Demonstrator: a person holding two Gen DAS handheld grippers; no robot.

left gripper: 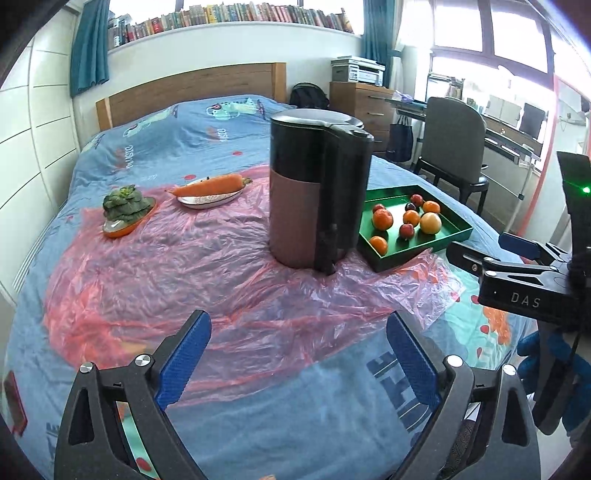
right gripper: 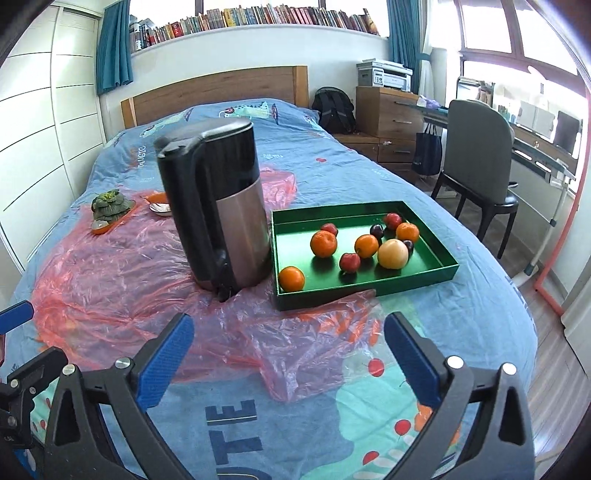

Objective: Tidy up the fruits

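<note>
Where the kettle (right gripper: 218, 206) stands, carrot plate (right gripper: 159, 207) half-hidden.

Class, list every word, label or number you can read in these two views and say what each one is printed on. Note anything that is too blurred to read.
"DAS": white letters on the black body of the right tongs.
"UTE": large blue letters on the bedspread, cut off at the frame edge, so probably part of a longer word.
Orange lettering further up the bedspread: too distorted to read.
Book spines on the shelf: too small to read.
Printer panel: unreadable.
</note>
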